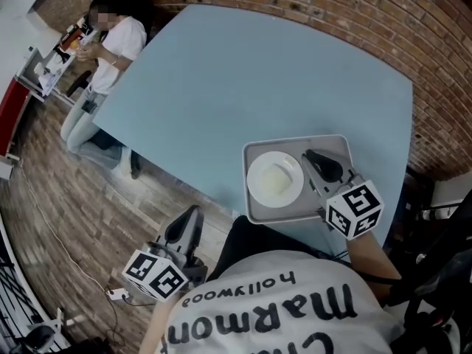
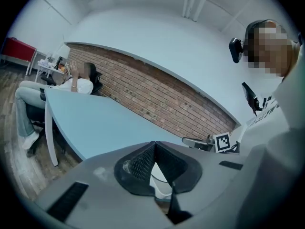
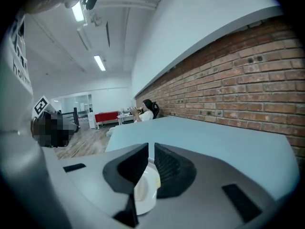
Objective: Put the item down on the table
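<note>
A grey tray (image 1: 291, 144) sits flat on the blue table (image 1: 243, 80) near its edge and holds one white plate (image 1: 275, 179) with a faint yellowish patch in the middle. The right claw (image 1: 308, 155) hangs over the tray just beside the plate, its jaws a narrow slit apart and pinching nothing. The left claw (image 1: 193, 211) is off the table, over the floor, with its tips pressed together.

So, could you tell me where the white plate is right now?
In the head view, the white plate sits on the left half of the grey tray at the table's near edge, just left of the right gripper.
</note>
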